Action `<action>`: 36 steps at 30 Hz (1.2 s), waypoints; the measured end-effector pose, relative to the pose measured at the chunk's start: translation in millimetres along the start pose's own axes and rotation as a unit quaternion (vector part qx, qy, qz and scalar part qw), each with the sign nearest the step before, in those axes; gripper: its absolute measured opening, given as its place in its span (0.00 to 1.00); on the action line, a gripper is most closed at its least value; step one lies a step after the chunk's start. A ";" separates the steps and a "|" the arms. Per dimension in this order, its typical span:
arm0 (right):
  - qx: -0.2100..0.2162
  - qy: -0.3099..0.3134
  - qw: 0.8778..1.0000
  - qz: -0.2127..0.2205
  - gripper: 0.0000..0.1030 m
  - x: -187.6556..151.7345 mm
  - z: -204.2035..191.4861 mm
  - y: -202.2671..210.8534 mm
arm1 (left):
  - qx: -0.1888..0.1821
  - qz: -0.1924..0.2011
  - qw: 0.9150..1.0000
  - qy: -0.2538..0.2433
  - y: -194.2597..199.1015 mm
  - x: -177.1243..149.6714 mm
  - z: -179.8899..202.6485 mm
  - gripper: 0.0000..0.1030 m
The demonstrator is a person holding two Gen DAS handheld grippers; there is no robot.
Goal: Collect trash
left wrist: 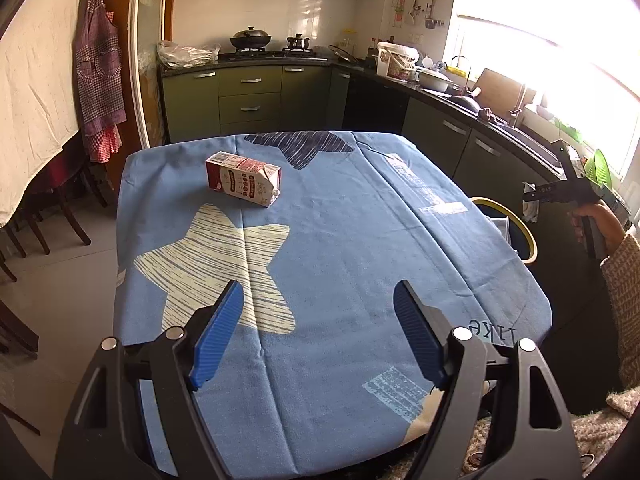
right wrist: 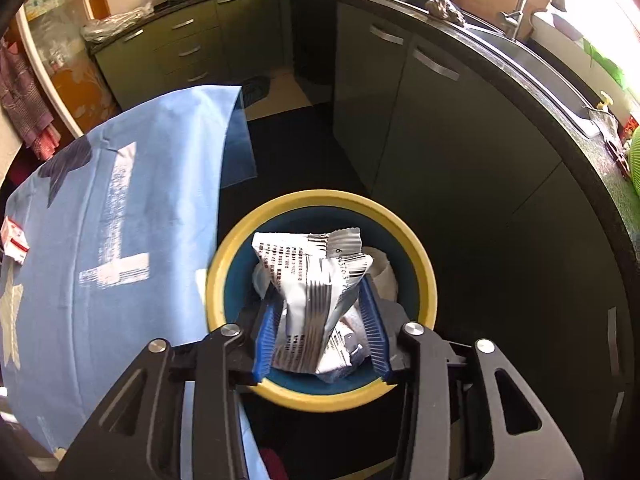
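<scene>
A red and white carton [left wrist: 243, 178] lies on its side on the far left of the blue star-print tablecloth [left wrist: 340, 240]. My left gripper [left wrist: 318, 300] is open and empty, low over the table's near part. My right gripper [right wrist: 320, 292] is shut on a crumpled silver and white wrapper [right wrist: 316, 280] and holds it right above the yellow-rimmed blue bin [right wrist: 424, 268]. More white trash lies inside the bin. In the left wrist view the right gripper [left wrist: 532, 196] shows at the right with the wrapper, above the bin's rim [left wrist: 524, 228]. The carton's edge [right wrist: 14, 240] shows in the right wrist view.
The bin stands on a dark floor between the table's right edge and green kitchen cabinets [right wrist: 420, 128]. A counter with a sink [right wrist: 532, 60] curves round at the right. Wooden chairs [left wrist: 60, 208] stand left of the table.
</scene>
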State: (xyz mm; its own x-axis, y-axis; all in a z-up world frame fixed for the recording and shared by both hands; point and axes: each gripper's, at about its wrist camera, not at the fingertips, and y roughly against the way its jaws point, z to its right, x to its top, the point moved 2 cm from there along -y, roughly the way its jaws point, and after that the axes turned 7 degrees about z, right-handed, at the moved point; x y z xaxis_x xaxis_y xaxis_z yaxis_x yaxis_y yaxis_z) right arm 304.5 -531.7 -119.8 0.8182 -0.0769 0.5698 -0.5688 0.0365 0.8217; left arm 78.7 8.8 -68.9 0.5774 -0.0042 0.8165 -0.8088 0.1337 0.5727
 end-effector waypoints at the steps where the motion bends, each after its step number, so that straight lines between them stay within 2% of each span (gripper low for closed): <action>1: -0.005 -0.001 1.000 -0.003 0.54 1.4 2.8 -6.7 | 0.000 -0.001 1.000 -0.002 -0.7 0.6 1.6 0.71; 4: -0.012 -0.012 1.000 -0.001 0.55 2.1 13.8 -15.1 | 0.002 -0.005 1.000 -0.008 -3.4 2.1 4.6 0.72; 11: 0.018 -0.014 1.000 0.017 0.56 -8.3 5.9 5.1 | 0.000 -0.027 1.000 -0.017 -24.7 10.5 5.6 0.73; 16: 0.030 0.000 0.999 0.024 0.58 -11.5 -8.6 15.5 | 0.007 -0.052 0.998 0.038 -50.6 34.7 -14.6 0.75; 21: 0.053 0.016 0.998 0.023 0.59 -15.5 -27.0 14.5 | 0.014 -0.087 0.992 0.088 -88.9 69.7 -29.4 0.75; 24: 0.069 0.025 0.997 0.020 0.59 -19.4 -37.1 12.0 | 0.033 -0.108 0.988 0.104 -116.2 84.5 -32.4 0.75; 30: 0.093 0.037 0.995 0.017 0.59 -27.3 -47.7 7.4 | 0.100 -0.167 0.969 0.151 -183.0 100.1 -51.5 0.75; 36: 0.106 0.038 0.994 0.016 0.60 -35.4 -45.8 2.0 | 0.171 -0.197 0.946 0.194 -224.6 110.3 -77.4 0.75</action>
State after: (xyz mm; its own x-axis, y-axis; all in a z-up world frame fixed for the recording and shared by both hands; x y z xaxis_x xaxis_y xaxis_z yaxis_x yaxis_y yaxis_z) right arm 278.3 -483.3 -137.7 0.7992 -0.0031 0.6011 -0.5924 -0.1736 0.7867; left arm 332.7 55.0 -113.1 0.7850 0.3852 0.4852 -0.4736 -0.1319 0.8708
